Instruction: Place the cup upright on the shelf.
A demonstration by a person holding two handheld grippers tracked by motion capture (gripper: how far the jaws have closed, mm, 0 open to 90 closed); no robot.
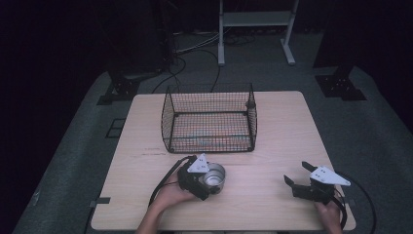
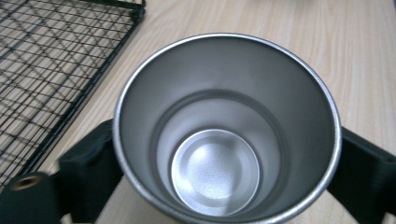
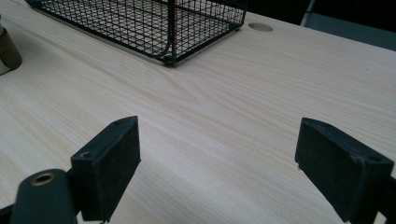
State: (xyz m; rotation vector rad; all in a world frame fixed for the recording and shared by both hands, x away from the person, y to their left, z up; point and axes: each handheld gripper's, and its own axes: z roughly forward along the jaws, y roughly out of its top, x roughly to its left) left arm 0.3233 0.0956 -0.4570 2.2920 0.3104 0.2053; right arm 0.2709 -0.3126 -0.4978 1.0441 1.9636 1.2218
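A stainless steel cup (image 1: 215,174) stands upright on the wooden table (image 1: 277,141), near its front edge and left of centre. My left gripper (image 1: 206,183) is shut on the cup, one black pad (image 2: 91,165) pressed against each side. From the left gripper view I look straight down into the empty cup (image 2: 219,140). My right gripper (image 1: 298,174) rests at the table's front right, held by a hand, jaws wide open. Nothing lies between its pads (image 3: 109,163), just bare wood.
A black wire basket (image 1: 210,144) stands at the middle back of the table, just behind the cup, and looks empty. Its edge (image 2: 51,79) is close on the left in the left gripper view, and its corner (image 3: 170,58) shows ahead of the right gripper.
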